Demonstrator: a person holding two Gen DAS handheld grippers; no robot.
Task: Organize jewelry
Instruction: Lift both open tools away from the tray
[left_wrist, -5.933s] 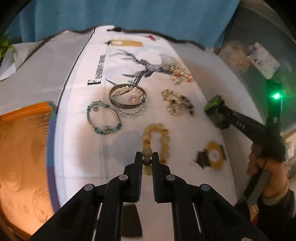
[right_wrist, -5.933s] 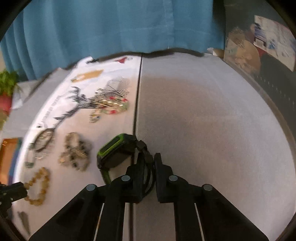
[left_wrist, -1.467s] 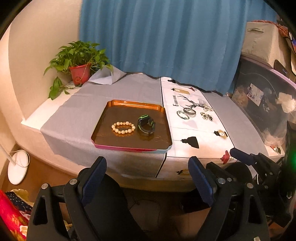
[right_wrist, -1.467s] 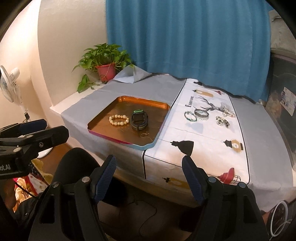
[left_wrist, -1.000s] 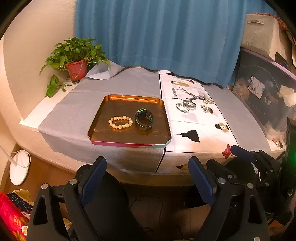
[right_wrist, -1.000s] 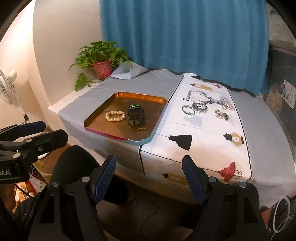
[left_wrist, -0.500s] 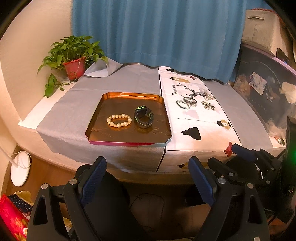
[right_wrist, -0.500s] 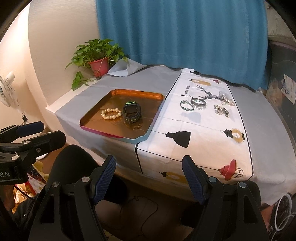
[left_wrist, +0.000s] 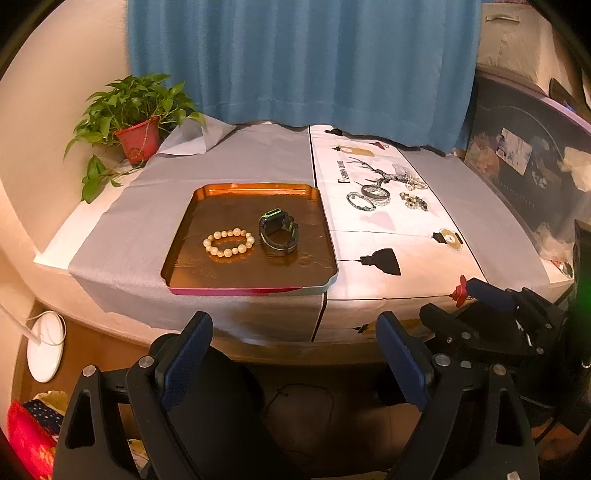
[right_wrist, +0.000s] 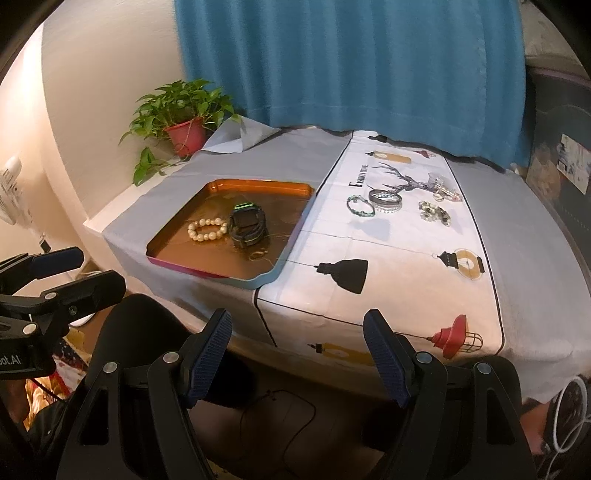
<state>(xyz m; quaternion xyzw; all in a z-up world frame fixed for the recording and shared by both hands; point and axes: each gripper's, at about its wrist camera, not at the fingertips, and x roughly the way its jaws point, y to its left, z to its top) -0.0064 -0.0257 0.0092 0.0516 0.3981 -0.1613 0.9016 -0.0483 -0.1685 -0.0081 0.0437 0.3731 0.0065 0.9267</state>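
Note:
An orange tray (left_wrist: 186, 218) (right_wrist: 173, 225) lies on the grey cloth and holds a cream bead bracelet (left_wrist: 229, 242) (right_wrist: 207, 229) and a black-and-green watch (left_wrist: 277, 232) (right_wrist: 246, 224). Several bracelets (left_wrist: 373, 195) (right_wrist: 384, 201) lie on the white printed cloth further right. My left gripper (left_wrist: 295, 362) is open and empty, held off the table's near edge. My right gripper (right_wrist: 299, 354) is open and empty, also in front of the table edge. Each gripper shows in the other's view, the right (left_wrist: 491, 317) and the left (right_wrist: 55, 273).
A potted plant (left_wrist: 136, 122) (right_wrist: 183, 118) stands at the table's far left corner. A blue curtain (left_wrist: 295, 62) hangs behind. Dark storage boxes (left_wrist: 524, 166) stand to the right. A black chair (right_wrist: 147, 332) is below the table edge. A white fan (right_wrist: 11, 192) stands at left.
Earlier, the left gripper was shut on the bead bracelet and the right on the watch; both items now lie in the tray. Both grippers are open, and drifted slightly closer over the last second.

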